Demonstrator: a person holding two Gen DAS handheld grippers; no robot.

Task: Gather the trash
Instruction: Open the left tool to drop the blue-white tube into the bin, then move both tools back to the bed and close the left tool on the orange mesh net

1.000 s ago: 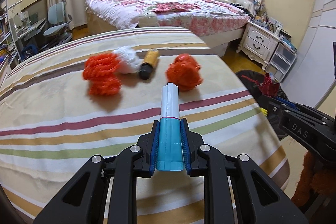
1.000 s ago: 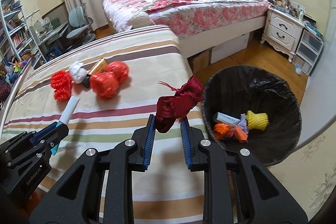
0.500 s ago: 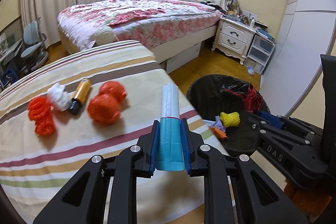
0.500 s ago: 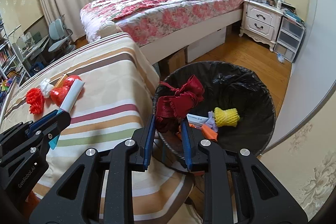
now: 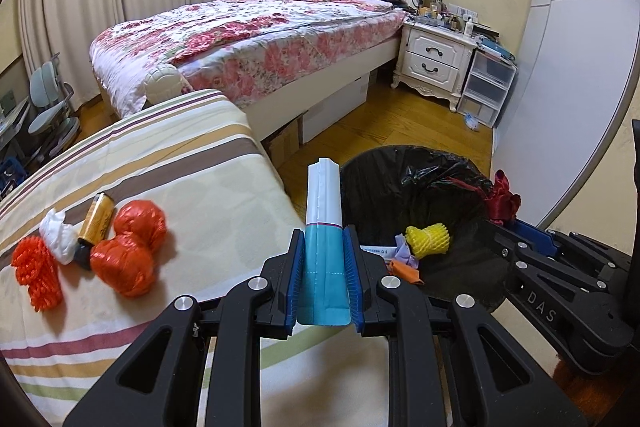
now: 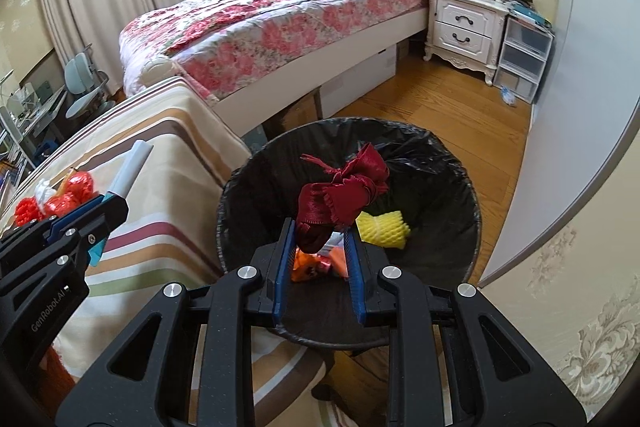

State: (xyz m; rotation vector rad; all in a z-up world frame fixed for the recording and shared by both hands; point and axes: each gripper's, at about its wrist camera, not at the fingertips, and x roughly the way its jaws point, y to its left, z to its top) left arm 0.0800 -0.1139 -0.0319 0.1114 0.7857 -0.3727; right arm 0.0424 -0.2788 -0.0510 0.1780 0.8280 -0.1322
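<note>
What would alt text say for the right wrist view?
The right gripper holds a dark red ribbon over a black-lined trash bin with yellow foam netting inside. At left, the left gripper holds a white and teal tube over a striped bedcover.

Your left gripper is matt black plastic with ribbed blue pads, holding a smooth, faintly glossy carton, probably coated paper. Your ribbon is satiny cloth. The bin liner is glossy, crinkled plastic.
</note>
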